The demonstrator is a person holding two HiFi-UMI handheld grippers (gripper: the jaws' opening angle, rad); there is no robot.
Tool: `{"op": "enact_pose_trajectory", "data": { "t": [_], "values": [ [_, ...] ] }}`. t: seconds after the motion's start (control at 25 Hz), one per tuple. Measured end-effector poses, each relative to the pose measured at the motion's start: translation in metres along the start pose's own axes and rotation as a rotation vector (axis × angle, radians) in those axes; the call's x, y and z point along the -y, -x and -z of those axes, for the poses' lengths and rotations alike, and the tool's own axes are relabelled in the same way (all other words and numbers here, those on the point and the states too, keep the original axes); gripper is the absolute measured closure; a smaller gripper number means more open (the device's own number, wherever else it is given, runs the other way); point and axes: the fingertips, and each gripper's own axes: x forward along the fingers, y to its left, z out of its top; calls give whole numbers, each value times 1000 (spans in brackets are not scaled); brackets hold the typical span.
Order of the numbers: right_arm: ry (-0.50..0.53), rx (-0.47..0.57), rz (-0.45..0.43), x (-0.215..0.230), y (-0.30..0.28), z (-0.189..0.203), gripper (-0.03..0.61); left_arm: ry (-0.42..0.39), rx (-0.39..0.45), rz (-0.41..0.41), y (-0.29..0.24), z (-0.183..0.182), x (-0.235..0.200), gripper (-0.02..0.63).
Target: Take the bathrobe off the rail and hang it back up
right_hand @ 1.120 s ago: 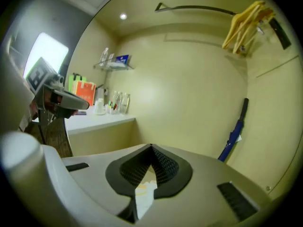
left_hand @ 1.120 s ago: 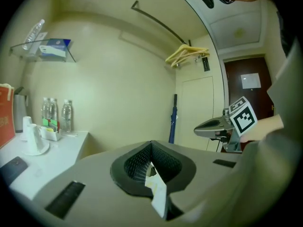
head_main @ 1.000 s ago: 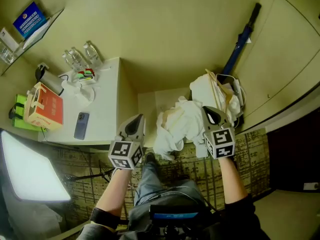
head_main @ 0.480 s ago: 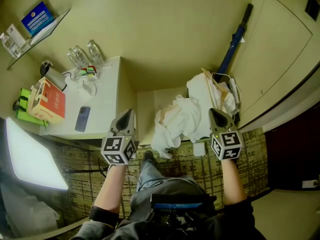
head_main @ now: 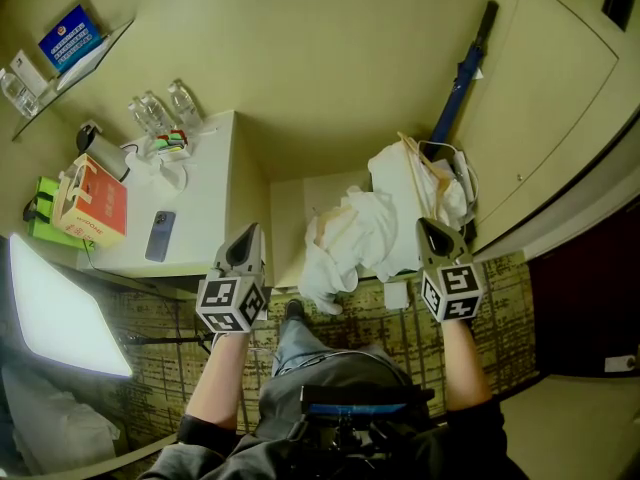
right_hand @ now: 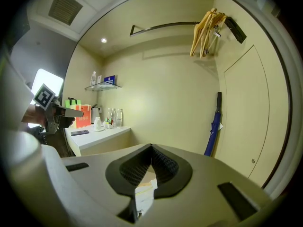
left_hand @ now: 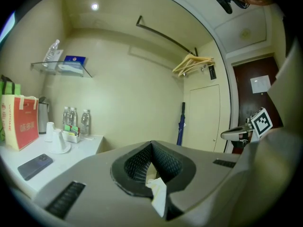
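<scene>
Holding the left tool [head_main: 250, 236] clenched, jaws pressed together on nothing, just off the near corner of the white bench [head_main: 215, 218]. Holding the right tool [head_main: 430, 230] clenched and empty too, well apart from the left, on the door side. Between and just beyond them, looking down on the white bathrobe [head_main: 350, 240], crumpled in a heap on a low shelf [head_main: 290, 216] between bench and door, off the rail [right_hand: 161, 27]. At the heap's right, seeing a wooden hanger [head_main: 418, 173] lying over more white cloth. Up at the rail's door end, seeing a bunch of wooden hangers [right_hand: 206, 27]. Behind, finding a blue umbrella [head_main: 460, 78] leaning in the corner. On the bench, spotting a phone [head_main: 160, 236], an orange bag [head_main: 92, 208] and water bottles [head_main: 160, 113].
</scene>
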Motion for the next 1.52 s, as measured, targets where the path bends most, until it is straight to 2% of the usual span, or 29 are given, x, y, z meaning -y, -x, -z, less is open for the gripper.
{"op": "enact_pose_trajectory", "data": {
  "t": [0.52,0.72,0.96,1.2,1.32,1.52],
  "values": [
    [-33,-49,-53,-12,-17,24,557,-45,-56,-3,5,8,6,612],
    [-20,-66,-45,-24,-37,23,557,-56,-86,33,-8,11,-4,612],
    [-10,-77,-20,-34,-64,15,557,-62,-45,104,-37,7,-19,612],
    [-2,-95,7,-49,-90,24,557,-64,-62,180,-58,20,-30,612],
    [5,-115,2,-55,-104,33,557,-71,-98,187,-68,35,-33,612],
    [18,-150,-65,-69,-139,44,557,-15,-174,168,-86,60,-38,594]
  ]
}}
